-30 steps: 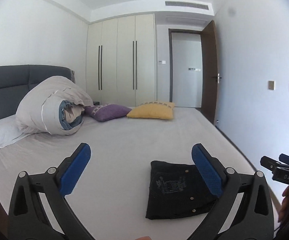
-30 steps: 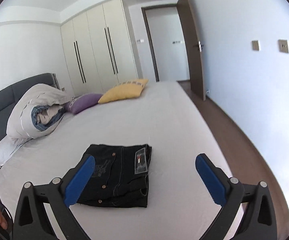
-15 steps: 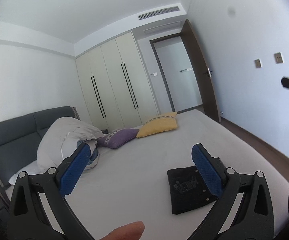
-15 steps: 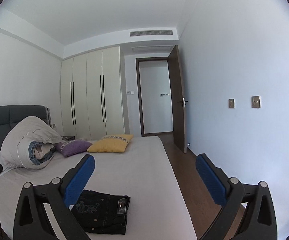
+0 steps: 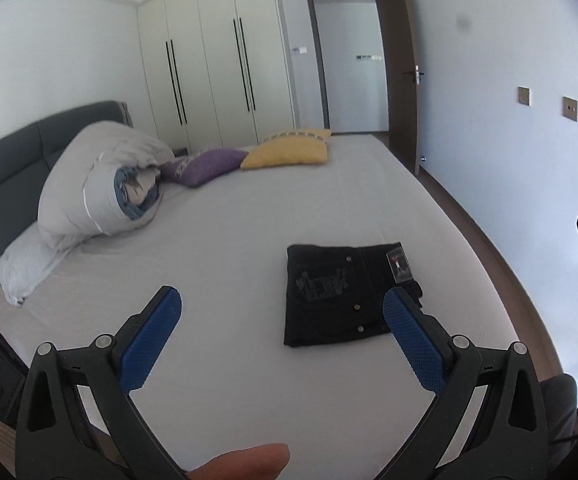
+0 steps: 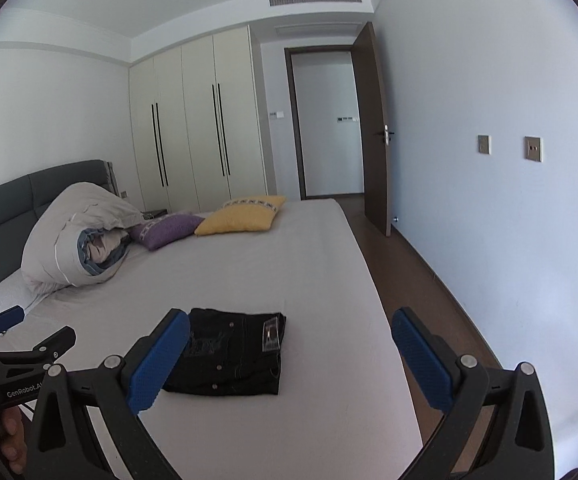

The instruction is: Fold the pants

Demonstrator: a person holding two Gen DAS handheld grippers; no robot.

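Black pants (image 5: 341, 292) lie folded into a flat rectangle on the grey bed sheet (image 5: 229, 248), near the bed's right edge. They also show in the right wrist view (image 6: 233, 354). My left gripper (image 5: 281, 336) is open and empty, held above the bed, short of the pants. My right gripper (image 6: 289, 356) is open and empty, also held back from the pants and above them. The left gripper shows at the left edge of the right wrist view (image 6: 17, 332).
A rolled duvet (image 5: 101, 188) and white pillow (image 5: 25, 260) lie by the grey headboard. Purple (image 5: 205, 166) and yellow (image 5: 289, 150) cushions lie at the far side. Brown floor (image 6: 417, 280), white wall and open door (image 6: 373, 128) are on the right.
Both grippers tilted up toward the ceiling half a second ago and have tipped back down toward the bed. The folded pants have not moved. Both grippers stay open.
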